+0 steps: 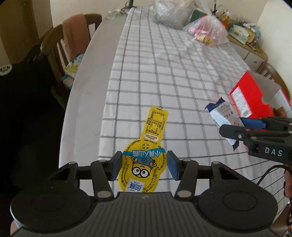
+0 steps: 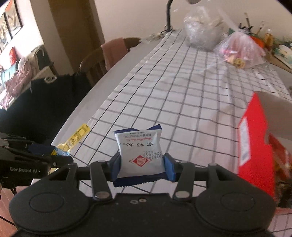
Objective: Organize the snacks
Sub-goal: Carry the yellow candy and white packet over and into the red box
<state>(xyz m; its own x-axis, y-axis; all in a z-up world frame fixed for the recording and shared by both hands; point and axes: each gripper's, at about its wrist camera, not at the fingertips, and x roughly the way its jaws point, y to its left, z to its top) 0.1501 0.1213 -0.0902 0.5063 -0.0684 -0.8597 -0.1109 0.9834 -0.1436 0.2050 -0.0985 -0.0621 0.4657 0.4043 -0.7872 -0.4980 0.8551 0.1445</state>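
My left gripper (image 1: 144, 165) is shut on a yellow Minions snack pouch (image 1: 146, 151), held above the checked tablecloth (image 1: 164, 73) with its long tab pointing away. The right gripper (image 2: 142, 166) is shut on a white and blue snack packet (image 2: 139, 155), its blue pads pressing both sides. In the left wrist view the right gripper (image 1: 235, 130) and its packet (image 1: 223, 116) hang at the right, close to an open red box (image 1: 250, 98). From the right wrist view the left gripper (image 2: 53, 158) and the yellow pouch (image 2: 76, 136) show at the left, the red box (image 2: 255, 142) at the right.
Two plastic bags of goods (image 1: 209, 31) (image 1: 169, 12) lie at the far end of the table. A wooden chair (image 1: 60, 47) with a pink cloth stands along the left edge beside a dark garment. Cluttered shelves stand at the back right. A lamp stem (image 2: 168, 16) rises at the far end.
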